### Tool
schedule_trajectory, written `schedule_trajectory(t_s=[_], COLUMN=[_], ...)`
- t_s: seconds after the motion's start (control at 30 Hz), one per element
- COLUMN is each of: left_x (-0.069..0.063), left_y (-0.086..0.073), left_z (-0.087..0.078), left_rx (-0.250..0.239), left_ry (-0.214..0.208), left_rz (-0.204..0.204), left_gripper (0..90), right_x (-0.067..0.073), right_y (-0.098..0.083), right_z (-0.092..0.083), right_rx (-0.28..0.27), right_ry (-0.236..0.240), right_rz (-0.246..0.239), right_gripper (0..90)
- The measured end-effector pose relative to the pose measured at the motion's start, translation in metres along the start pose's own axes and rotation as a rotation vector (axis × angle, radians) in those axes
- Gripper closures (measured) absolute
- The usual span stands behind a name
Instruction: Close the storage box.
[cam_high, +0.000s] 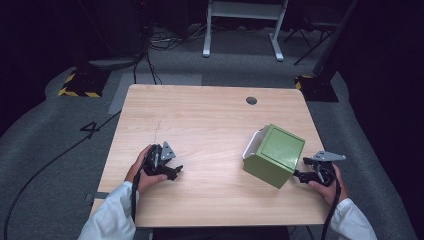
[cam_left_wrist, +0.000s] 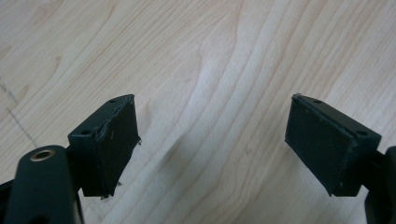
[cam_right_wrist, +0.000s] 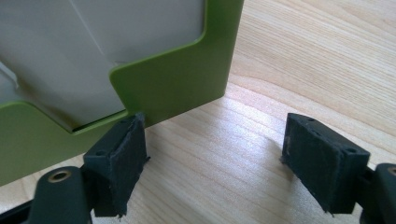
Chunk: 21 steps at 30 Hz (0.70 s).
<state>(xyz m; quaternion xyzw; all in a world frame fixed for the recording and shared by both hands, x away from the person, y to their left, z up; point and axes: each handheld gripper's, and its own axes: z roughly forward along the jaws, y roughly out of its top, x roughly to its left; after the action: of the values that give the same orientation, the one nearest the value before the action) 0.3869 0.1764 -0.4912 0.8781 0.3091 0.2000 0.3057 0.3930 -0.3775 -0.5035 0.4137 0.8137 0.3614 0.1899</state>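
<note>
A light wooden table with a pale grain and a small round grommet hole (cam_high: 251, 100) near its far edge (cam_high: 210, 120) stands on a grey carpeted floor (cam_high: 45, 135), and a person in white sleeves reaches in from the near side with a black two-jaw gripper in each hand. The left gripper (cam_high: 172, 171) lies low over the near-left part of the tabletop, the left hand (cam_high: 142, 172) wrapped round its body and its grey three-cornered plate turned up; in the left gripper view (cam_left_wrist: 212, 144) its two black padded jaws stand wide apart with nothing but bare wood grain between them — it holds nothing. On the right half of the table sits a green box-like container with a flat square green face uppermost and a white inner part showing at its far-left side (cam_high: 276, 154), tilted a little askew to the table's edges. The right gripper (cam_high: 300, 175) is held by the right hand (cam_high: 327, 186) just beside the container's near-right corner, its jaws pointing toward it. In the right gripper view (cam_right_wrist: 215, 158) these jaws too are spread wide and grip nothing: the left-hand jaw in that view sits right against the lower edge of the green wall (cam_right_wrist: 187, 79), touching or all but touching it, while the other jaw stands clear over open wood. Through a stepped cut-out in that green wall a pale grey-white inner surface (cam_right_wrist: 102, 42) can be seen. Beyond the table, black cables (cam_high: 145, 55) trail across the floor, and the white legs of a frame (cam_high: 242, 30) stand farther back.
</note>
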Motion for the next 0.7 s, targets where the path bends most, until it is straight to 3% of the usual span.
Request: schedule_trajectory(t_s=[0.07,0.2,0.27,0.33,0.37,0.57,0.7], left_x=[-0.001,0.000,0.002,0.005,0.005,0.005,0.007], left_y=[-0.006,-0.018,-0.023,-0.031,-0.032,-0.041,-0.045], left_z=[-0.001,-0.006,-0.008,-0.009,-0.010,-0.018,-0.021], left_rx=[0.011,-0.012,-0.017,-0.027,-0.026,-0.020,-0.023], left_ry=[-0.005,-0.010,-0.029,-0.068,-0.067,-0.043,-0.039], left_rz=[-0.009,-0.062,-0.102,-0.178,-0.190,-0.211,-0.206], left_gripper=[16.8,16.7,16.7,16.7,16.5,16.1,16.0], right_x=[0.000,0.000,0.000,0.000,0.000,0.000,0.000], right_y=[0.000,0.000,0.001,0.001,0.001,0.001,0.001], right_z=[0.000,0.000,0.001,0.001,0.001,0.001,0.001], right_rx=[0.000,0.002,0.004,0.005,0.005,0.005,0.006], right_ry=[0.000,0.004,0.006,0.006,0.006,0.007,0.007], right_rz=[0.000,-0.003,-0.005,-0.005,-0.005,-0.008,-0.007], right_gripper=[21.5,20.5,19.8,19.6,19.6,19.3,19.3])
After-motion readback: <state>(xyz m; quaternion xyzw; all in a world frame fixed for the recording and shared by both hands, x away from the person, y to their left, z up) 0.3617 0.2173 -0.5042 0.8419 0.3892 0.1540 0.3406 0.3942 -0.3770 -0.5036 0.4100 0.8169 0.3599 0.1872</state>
